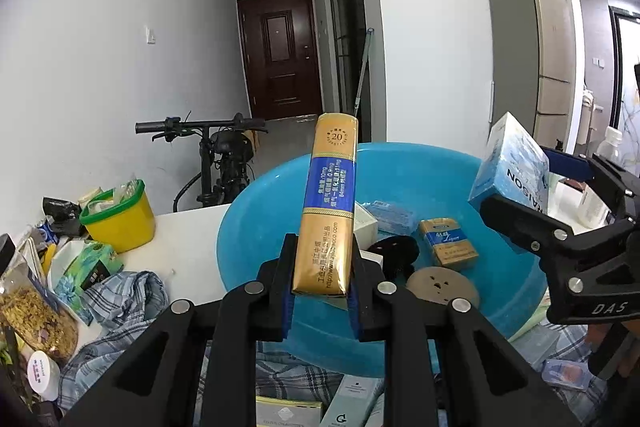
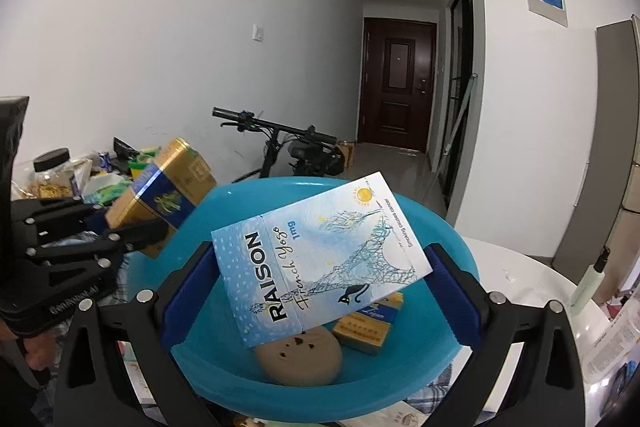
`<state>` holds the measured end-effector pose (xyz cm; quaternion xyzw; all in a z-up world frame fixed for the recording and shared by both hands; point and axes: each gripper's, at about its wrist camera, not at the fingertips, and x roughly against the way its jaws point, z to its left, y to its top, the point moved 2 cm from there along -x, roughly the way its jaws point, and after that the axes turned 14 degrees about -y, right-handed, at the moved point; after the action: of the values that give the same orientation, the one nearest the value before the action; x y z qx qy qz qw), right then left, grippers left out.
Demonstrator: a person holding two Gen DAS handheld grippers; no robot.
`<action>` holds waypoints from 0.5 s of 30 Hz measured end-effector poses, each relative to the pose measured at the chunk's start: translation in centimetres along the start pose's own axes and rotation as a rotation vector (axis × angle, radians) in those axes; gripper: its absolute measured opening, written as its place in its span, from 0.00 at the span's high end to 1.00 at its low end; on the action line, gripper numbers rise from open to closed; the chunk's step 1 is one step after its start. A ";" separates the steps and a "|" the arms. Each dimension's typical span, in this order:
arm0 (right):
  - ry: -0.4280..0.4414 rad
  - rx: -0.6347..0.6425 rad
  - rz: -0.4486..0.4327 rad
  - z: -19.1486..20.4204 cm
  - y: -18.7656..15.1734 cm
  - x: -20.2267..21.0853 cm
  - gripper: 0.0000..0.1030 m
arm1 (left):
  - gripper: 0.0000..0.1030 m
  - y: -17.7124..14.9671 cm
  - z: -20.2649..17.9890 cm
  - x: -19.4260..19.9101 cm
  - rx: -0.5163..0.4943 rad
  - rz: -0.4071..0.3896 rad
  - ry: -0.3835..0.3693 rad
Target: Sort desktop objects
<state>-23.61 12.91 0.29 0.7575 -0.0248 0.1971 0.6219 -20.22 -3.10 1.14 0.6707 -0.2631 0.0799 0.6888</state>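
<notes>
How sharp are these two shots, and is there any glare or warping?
Left wrist view: gold pack sharp, print readable; fisheye bends the walls, corners black; ceiling lights flare upper right. Right wrist view: light-blue pack crisp; same curved edges; soft highlight on the blue basin rim.

**Two packs above the basin**

A gold-and-blue cigarette pack stood nearly upright over the blue basin. A pale blue Raison pack hung tilted above it. Inside lay another gold pack and a tan disc.

I saw a glossy foil-wrapped gold carton, a smooth plastic basin and, at seven o'clock, checked cloth.
</notes>
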 end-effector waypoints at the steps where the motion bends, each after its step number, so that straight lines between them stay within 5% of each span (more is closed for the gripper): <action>1: -0.004 -0.005 -0.002 -0.2 -0.1 0.1 0.03 | 0.78 0.0 0.0 0.0 0.000 -0.003 0.001; 15: 0.003 0.000 0.014 -0.1 -0.3 0.4 0.03 | 0.78 -0.1 0.0 -0.1 0.019 0.013 -0.005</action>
<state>-23.17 13.13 0.17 0.7570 -0.0294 0.2025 0.6205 -20.24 -3.09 0.98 0.6758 -0.2682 0.0851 0.6813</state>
